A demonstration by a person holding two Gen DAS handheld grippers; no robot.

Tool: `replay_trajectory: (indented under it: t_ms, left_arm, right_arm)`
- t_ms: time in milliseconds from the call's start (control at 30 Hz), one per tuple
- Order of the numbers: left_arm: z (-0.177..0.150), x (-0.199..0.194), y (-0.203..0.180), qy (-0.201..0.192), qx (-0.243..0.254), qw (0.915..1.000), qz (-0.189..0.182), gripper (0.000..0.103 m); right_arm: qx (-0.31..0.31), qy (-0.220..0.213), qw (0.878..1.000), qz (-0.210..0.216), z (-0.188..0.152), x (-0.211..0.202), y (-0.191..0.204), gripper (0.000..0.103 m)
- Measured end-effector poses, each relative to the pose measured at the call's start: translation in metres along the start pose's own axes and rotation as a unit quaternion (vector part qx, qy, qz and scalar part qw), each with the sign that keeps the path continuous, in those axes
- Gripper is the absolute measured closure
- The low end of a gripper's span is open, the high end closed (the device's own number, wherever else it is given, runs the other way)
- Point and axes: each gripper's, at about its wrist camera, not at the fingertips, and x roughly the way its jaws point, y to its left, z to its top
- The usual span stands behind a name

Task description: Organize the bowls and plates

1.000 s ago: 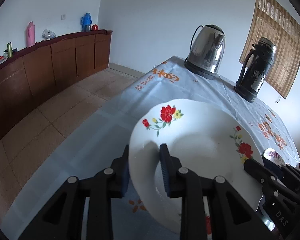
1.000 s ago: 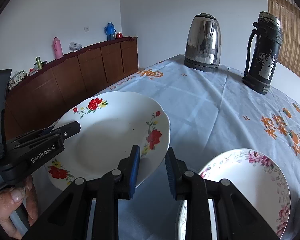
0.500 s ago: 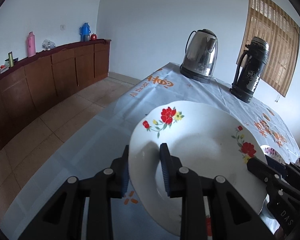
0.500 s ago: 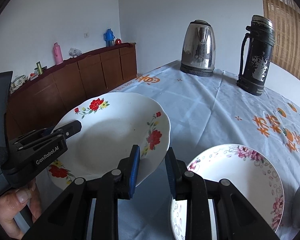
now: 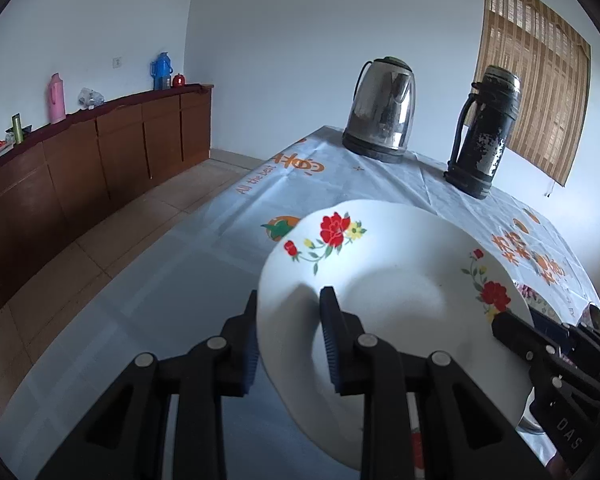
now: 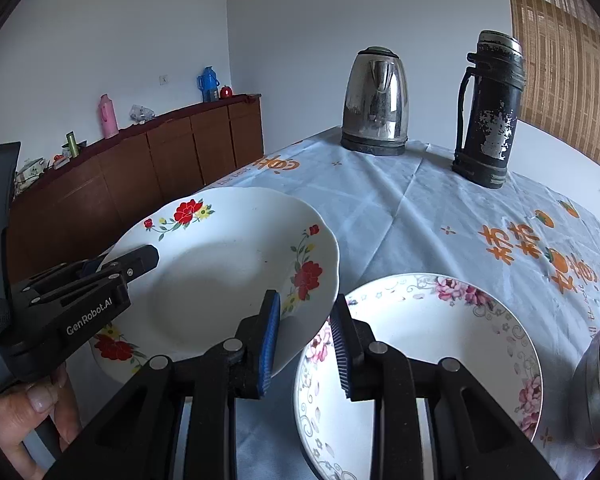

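Lifted higher since a second ago, red-flowered plate [image 6: 220, 272] above the tablecloth [image 6: 420, 208], left gripper [image 5: 288, 332] clamped on its near rim, right gripper [image 6: 304, 332] pinching the opposite edge, pink-flowered plate [image 6: 432, 352] lying flat beside it, kettle [image 6: 376, 104] and flask [image 6: 488, 112] beyond.

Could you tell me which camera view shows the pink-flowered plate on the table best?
The right wrist view: the pink-flowered plate lies nearly whole on the tablecloth, its front edge behind the right gripper. The left wrist view shows only a sliver past the red-flowered plate.
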Motion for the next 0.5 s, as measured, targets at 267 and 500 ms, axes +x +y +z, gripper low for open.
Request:
replay_trajectory:
  t_ms: [267, 500]
  left_arm:
    - [0.0, -0.008, -0.015, -0.005, 0.007, 1.0, 0.002, 0.078]
    - [-0.003, -0.015, -0.027, -0.006, 0.015, 0.9999, 0.0, 0.078]
  right_arm:
    - [0.011, -0.01, 1.0, 0.0, -0.005, -0.011, -0.011, 0.076]
    - [0.019, -0.019, 1.0, -0.003, -0.01, -0.02, -0.02, 0.076]
